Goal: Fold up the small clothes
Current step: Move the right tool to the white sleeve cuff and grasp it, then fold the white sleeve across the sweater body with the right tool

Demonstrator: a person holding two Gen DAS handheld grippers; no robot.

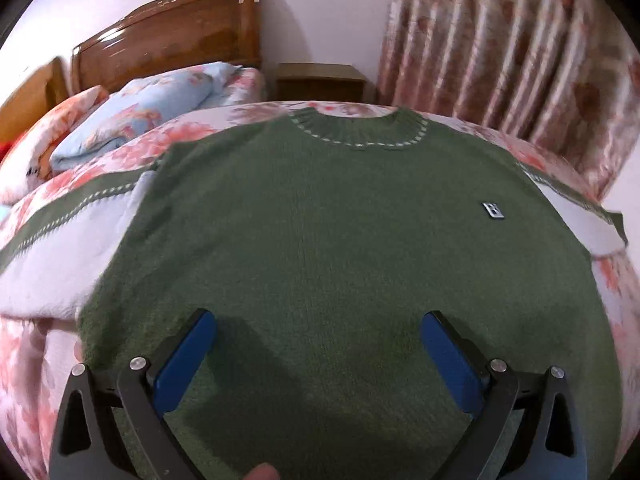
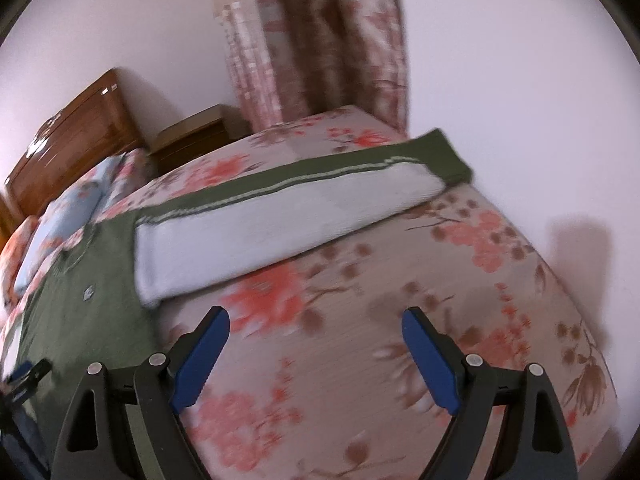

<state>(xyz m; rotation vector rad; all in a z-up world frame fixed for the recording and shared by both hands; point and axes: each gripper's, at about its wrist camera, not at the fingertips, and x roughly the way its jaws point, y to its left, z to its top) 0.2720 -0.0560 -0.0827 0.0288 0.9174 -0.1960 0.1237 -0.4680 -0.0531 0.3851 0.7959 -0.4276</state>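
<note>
On the bed [image 2: 360, 360] | sweater [image 1: 320, 240] lay flat under left tool [image 1: 318, 322], wide open, empty | right tool [image 2: 316, 320] gaped empty beside sleeve [image 2: 280, 224]

Your left wrist camera looks forward over the left hand-held gripper [image 1: 319, 344], close above the sweater [image 1: 340, 240] that fills the middle of the frame, facing the headboard [image 1: 168, 36] at upper left. Your right wrist camera looks past the right hand-held gripper [image 2: 316, 340] across the bed [image 2: 400, 320], facing the curtain [image 2: 320, 40] at top. Both views share sweater, headboard, nightstand [image 1: 320, 80] and curtain.
</note>
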